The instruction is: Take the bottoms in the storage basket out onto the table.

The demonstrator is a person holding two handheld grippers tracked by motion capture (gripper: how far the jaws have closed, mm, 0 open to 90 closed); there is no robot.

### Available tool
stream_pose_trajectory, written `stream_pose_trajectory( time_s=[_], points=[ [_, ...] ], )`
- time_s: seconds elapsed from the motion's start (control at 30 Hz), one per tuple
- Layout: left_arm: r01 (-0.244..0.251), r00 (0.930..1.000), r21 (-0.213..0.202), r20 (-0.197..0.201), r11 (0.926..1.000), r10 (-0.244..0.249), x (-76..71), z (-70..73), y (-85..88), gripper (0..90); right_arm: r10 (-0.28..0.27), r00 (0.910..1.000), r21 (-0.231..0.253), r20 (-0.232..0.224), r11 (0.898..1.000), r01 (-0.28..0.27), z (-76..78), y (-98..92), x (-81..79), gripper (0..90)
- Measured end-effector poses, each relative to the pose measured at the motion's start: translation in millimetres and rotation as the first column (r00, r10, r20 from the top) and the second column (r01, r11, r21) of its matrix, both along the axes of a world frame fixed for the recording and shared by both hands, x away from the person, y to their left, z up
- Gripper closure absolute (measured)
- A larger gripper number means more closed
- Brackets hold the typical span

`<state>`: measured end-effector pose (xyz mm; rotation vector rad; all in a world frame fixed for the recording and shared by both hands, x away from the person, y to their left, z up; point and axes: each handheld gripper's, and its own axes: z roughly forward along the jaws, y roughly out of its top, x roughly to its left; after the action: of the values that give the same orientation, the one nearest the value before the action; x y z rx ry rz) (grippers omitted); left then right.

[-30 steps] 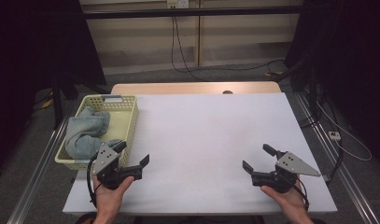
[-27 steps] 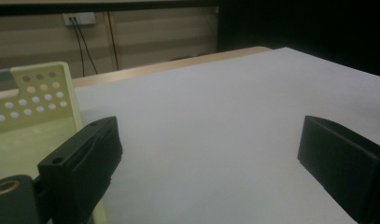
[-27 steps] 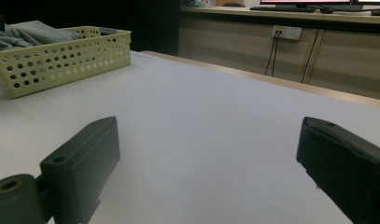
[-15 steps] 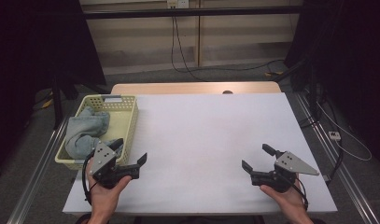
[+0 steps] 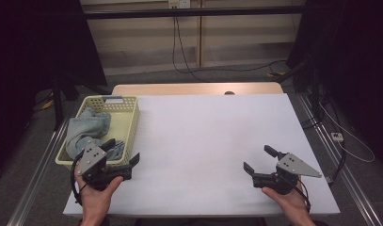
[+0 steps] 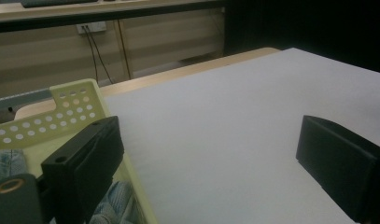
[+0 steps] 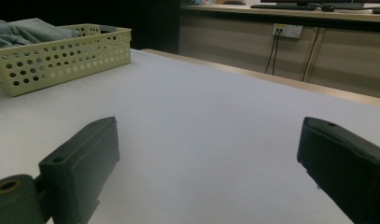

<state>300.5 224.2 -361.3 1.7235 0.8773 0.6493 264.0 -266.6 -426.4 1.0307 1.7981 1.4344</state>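
Pale yellow perforated plastic basket point(image 5: 125, 123) sitting at the left edge of the white table sheet point(image 5: 212, 141), taken here as the landmark. Inside the basket, crumpled blue denim cloth point(image 5: 88, 132), bunched toward its near and left part, likely kept there as the stock to be drawn out. Left gripper point(image 5: 121, 154) held at the basket's near right corner, jaws spread wide and holding nothing, one jaw over the basket rim and the other over bare sheet; seemingly poised that way to reach in for the denim point(image 6: 10, 161). Right gripper point(image 5: 259, 158) far to the right of the basket, low over bare sheet, jaws likewise wide apart and gripping nothing, pointed back toward the basket point(image 7: 61, 56); probably waiting clear so the cloth can later be laid out between the two
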Motion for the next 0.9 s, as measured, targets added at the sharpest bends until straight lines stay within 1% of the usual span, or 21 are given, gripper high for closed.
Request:
stream_pose_trajectory(
  time_s=[0.13, 0.17, 0.33, 0.37, 0.43, 0.5, 0.57, 0.67, 0.7, 0.77, 0.8, 0.83, 0.9],
  points=[
    [-0.008, 0.9999, -0.005, -0.008, 1.0000, 0.008, 0.7, 2.7, 6.2, 6.8, 0.002, 1.0000, -0.003, 0.000, 1.000, -0.002, -0.2, 0.6, 0.0, 5.8],
    [-0.012, 0.9998, 0.003, -0.013, 0.9999, 0.012, 0.7, 4.3, 9.1, 6.8, 0.001, 1.0000, -0.003, -0.001, 1.000, -0.001, 0.0, 0.7, -0.4, 5.8],
    [-0.018, 0.9997, -0.002, -0.016, 0.9998, 0.018, 1.2, 7.9, 15.2, 6.1, 0.002, 1.0000, -0.001, -0.002, 1.000, -0.002, -0.1, 0.4, -0.2, 5.8],
    [-0.023, 0.9995, 0.002, -0.022, 0.9997, 0.023, 1.6, 8.9, 16.9, 6.0, 0.003, 1.0000, -0.002, -0.002, 1.000, -0.003, -0.2, 0.4, -0.1, 5.8],
    [-0.028, 0.9993, -0.004, -0.025, 0.9996, 0.028, 1.8, 10.0, 20.1, 5.7, 0.003, 1.0000, -0.002, -0.003, 1.000, -0.003, -0.4, 0.7, 0.2, 5.7],
    [-0.032, 0.9991, 0.004, -0.028, 0.9995, 0.032, 1.9, 11.5, 23.2, 5.7, 0.003, 1.0000, -0.002, -0.003, 1.000, -0.003, -0.4, 0.8, 0.3, 5.7],
    [-0.034, 0.9988, 0.000, -0.035, 0.9994, 0.034, 2.5, 13.1, 25.6, 5.6, 0.001, 1.0000, -0.003, -0.003, 1.000, -0.001, -0.4, 0.9, 0.1, 5.7],
    [-0.055, 0.9978, 0.006, -0.038, 0.9985, 0.055, 3.5, 17.3, 34.1, 5.2, 0.000, 1.0000, -0.003, -0.005, 1.000, 0.000, -0.4, 0.9, 0.0, 5.8],
    [-0.055, 0.9978, 0.006, -0.038, 0.9985, 0.055, 3.5, 17.3, 34.1, 3.8, 0.002, 1.0000, -0.002, -0.004, 1.000, -0.002, -0.4, 0.8, 0.2, 5.8],
    [-0.061, 0.9966, -0.007, -0.056, 0.9981, 0.060, 4.8, 18.5, 39.4, 2.9, 0.001, 1.0000, -0.002, -0.005, 1.000, -0.001, -0.6, 0.7, 0.3, 5.8],
    [-0.064, 0.9957, -0.003, -0.067, 0.9980, 0.064, 5.4, 19.1, 42.4, 3.2, 0.001, 1.0000, -0.001, -0.006, 1.000, -0.001, -0.6, 0.7, 0.4, 5.8],
    [-0.072, 0.9948, 0.002, -0.072, 0.9974, 0.072, 5.7, 19.6, 45.1, 3.1, 0.000, 1.0000, -0.003, -0.005, 1.000, 0.000, -0.6, 0.7, 0.4, 5.8],
    [-0.093, 0.9927, -0.009, -0.078, 0.9956, 0.092, 6.3, 20.1, 49.3, 3.3, -0.001, 1.0000, -0.004, -0.005, 1.000, 0.001, -0.7, 0.7, 0.5, 5.8]
  ],
)
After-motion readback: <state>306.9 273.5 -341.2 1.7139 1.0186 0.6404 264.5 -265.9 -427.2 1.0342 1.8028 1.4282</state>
